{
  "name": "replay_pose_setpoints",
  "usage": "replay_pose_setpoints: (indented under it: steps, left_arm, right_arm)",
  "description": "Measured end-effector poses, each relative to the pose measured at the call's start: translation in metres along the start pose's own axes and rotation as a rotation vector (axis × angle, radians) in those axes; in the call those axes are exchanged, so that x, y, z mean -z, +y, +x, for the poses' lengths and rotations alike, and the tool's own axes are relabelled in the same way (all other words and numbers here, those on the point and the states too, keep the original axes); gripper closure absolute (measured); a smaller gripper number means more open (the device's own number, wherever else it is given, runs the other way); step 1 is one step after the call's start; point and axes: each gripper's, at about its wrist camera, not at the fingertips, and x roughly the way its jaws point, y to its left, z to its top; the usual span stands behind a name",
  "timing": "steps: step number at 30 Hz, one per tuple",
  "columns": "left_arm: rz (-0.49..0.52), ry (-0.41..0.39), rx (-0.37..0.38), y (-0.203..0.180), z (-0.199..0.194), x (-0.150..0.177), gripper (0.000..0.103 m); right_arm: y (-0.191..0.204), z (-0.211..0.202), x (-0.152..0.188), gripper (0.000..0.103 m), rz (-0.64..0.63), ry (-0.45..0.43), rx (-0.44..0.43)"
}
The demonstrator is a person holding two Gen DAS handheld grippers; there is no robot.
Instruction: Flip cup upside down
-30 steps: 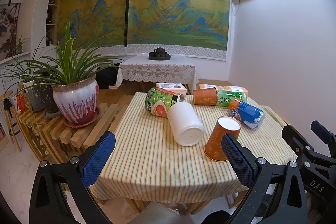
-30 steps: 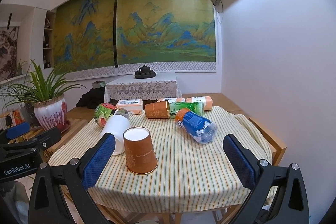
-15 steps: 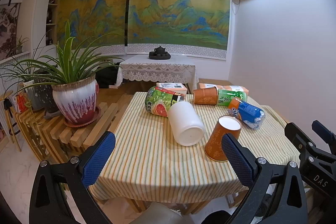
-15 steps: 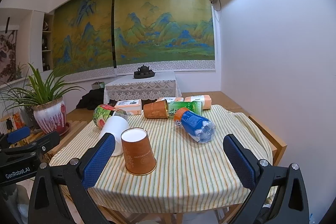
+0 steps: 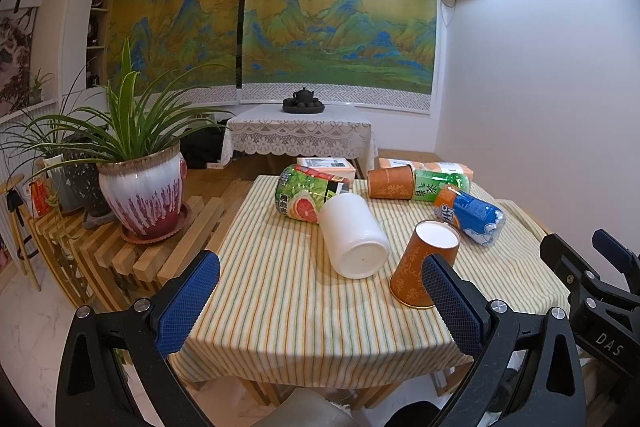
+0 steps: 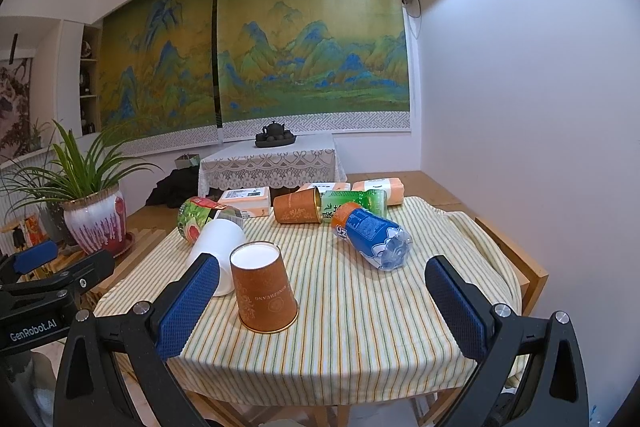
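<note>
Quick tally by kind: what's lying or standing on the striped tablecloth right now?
Orange paper cups: 2, one upside down, one on its side
White cup: 1
Bottles: 2, blue, green
Grapefruit can: 1
Total: 6

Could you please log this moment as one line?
orange paper cup: upside down on striped tablecloth | left tool: open, empty | right tool: open, empty

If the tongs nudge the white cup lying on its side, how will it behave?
The white cup lies on its side, so it would probably roll, curving because it tapers. It looks empty and light. The striped tablecloth may slow it.
</note>
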Motion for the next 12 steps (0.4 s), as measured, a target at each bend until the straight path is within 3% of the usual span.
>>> replay_pose_setpoints:
  steps: [12]
  left_arm:
    - [0.004, -0.002, 0.000, -0.0012, 0.0030, -0.0009, 0.001]
  right_arm:
    - [-0.0005, 0.0035, 0.0029, 0.001, 0.007, 0.014, -0.003]
